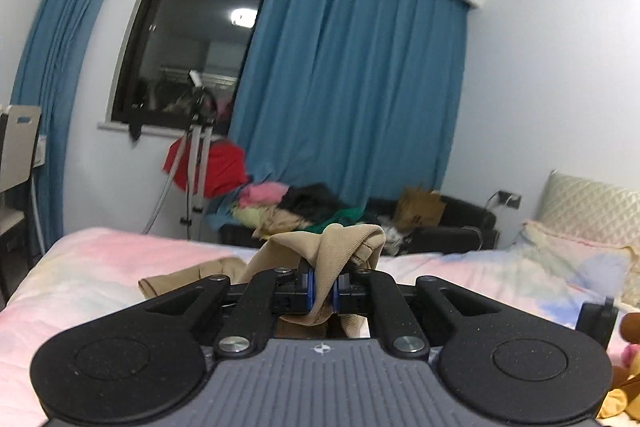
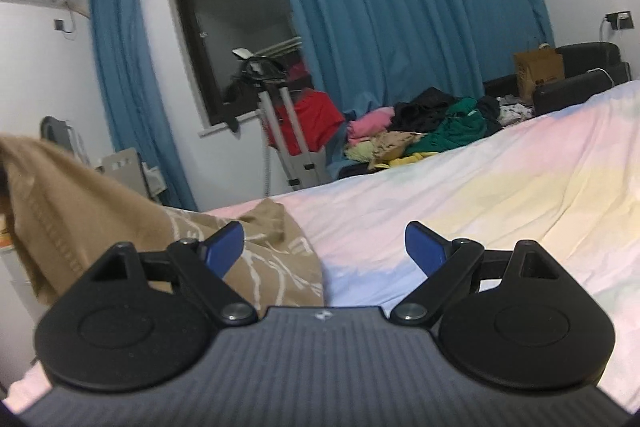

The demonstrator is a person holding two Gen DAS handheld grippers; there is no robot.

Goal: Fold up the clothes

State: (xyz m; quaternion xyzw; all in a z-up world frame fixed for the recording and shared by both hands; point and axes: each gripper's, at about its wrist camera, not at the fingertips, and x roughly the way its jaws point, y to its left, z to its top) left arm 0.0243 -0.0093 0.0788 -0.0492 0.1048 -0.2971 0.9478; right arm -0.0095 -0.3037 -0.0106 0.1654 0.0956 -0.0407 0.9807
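A tan garment is bunched up between the blue pads of my left gripper, which is shut on it and holds it above the bed; more of it trails down to the pastel bedspread. In the right wrist view the same tan garment, with a white printed pattern, hangs down from the upper left onto the bedspread. My right gripper stands open just right of that cloth, with nothing between its fingers. Its left pad is in front of the fabric; I cannot tell if it touches.
A heap of clothes lies past the bed's far edge, below blue curtains and a dark window. A garment steamer stand with a red cloth stands near it. A pillow is at the right, a black sofa behind.
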